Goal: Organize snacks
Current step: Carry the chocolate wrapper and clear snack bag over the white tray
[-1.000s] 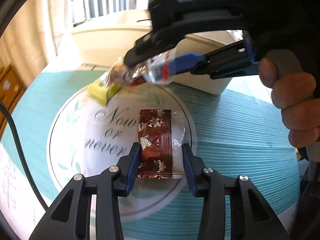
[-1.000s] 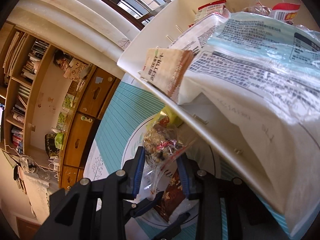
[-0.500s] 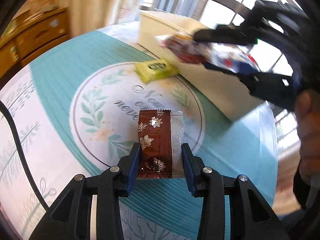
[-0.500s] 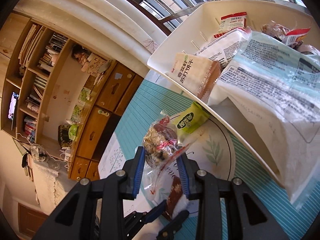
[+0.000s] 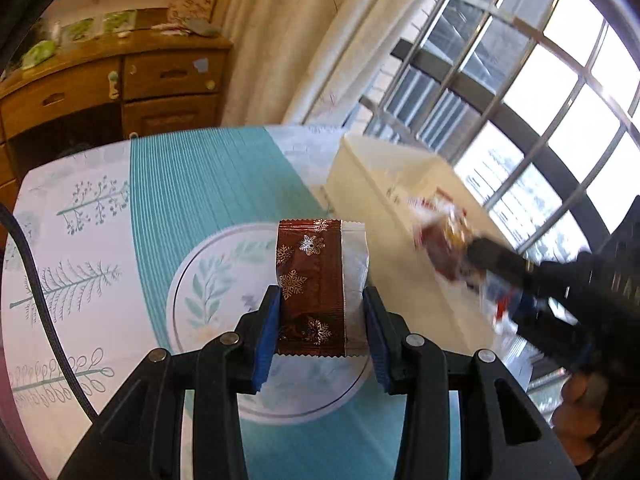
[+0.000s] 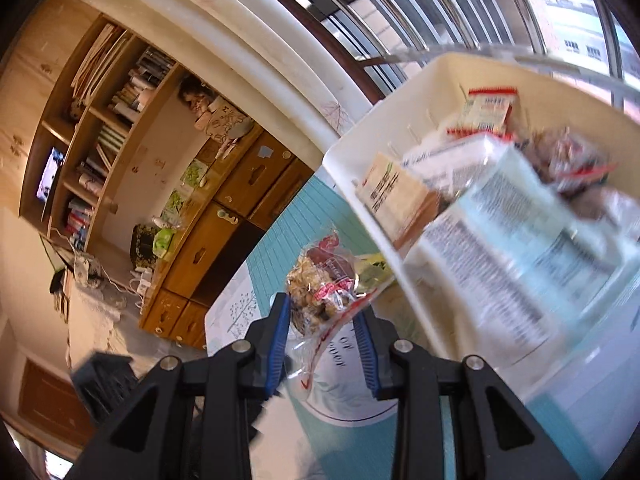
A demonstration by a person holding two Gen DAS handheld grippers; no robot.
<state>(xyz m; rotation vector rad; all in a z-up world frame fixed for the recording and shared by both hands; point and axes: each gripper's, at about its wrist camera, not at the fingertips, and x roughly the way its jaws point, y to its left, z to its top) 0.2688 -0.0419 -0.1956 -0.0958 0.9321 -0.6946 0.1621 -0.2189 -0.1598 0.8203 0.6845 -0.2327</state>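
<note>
A wooden dresser, bookshelves, curtain and barred window.

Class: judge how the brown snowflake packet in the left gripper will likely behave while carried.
The brown packet probably stays fairly stiff, standing up unsupported. Likely light, held by its lower edges alone. Its glossy foil may slip between the pads.

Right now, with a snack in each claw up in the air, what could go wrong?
1. The right claw pinches the clear nut snack by its loose wrapper, so it might slip out before reaching the white bin.
2. The bin already looks heaped with packets; another could slide off.
3. The left claw grips only the brown snowflake packet's lower end, so it may flop.
</note>
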